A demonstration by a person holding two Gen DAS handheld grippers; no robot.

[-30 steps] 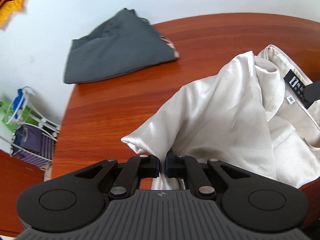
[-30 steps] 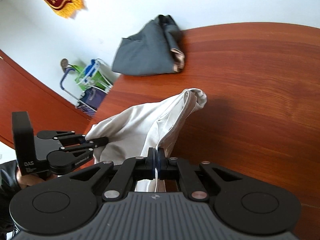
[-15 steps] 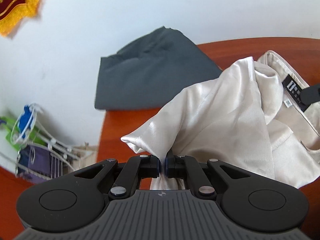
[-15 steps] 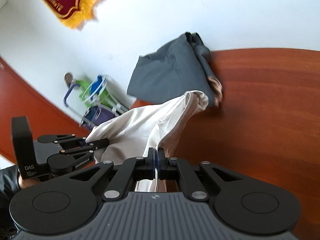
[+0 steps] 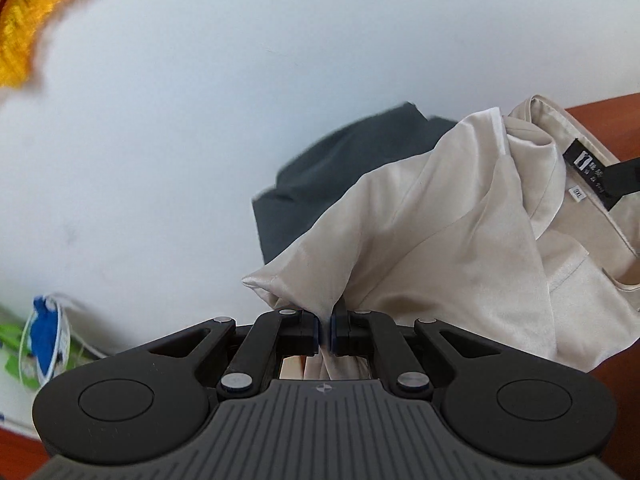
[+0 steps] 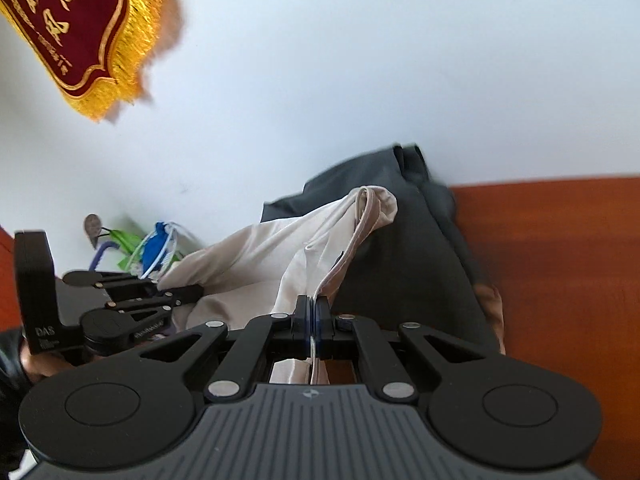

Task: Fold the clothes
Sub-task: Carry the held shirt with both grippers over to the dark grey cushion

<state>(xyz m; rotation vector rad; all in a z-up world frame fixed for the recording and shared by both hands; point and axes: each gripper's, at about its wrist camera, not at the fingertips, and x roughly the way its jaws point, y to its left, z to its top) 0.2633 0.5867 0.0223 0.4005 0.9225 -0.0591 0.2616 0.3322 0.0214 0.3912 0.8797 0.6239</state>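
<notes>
A cream satin shirt (image 5: 460, 232) with a black neck label (image 5: 588, 168) hangs between both grippers, lifted off the wooden table (image 6: 560, 248). My left gripper (image 5: 327, 330) is shut on a fold of its shoulder. My right gripper (image 6: 312, 320) is shut on the shirt's edge (image 6: 320, 248). The left gripper also shows in the right wrist view (image 6: 176, 294), at the left, holding the same cloth. The right gripper's tip enters the left wrist view at the right edge (image 5: 624, 178).
A folded dark grey garment (image 6: 404, 248) lies on the table behind the shirt, also in the left wrist view (image 5: 320, 176). A white wall, a red fringed banner (image 6: 76, 28) and a wire rack with coloured items (image 6: 152, 248) stand beyond.
Both grippers have risen and tilted upward with the shirt; the table dropped low in view and the wall fills most of both frames. The grips stay the same.
</notes>
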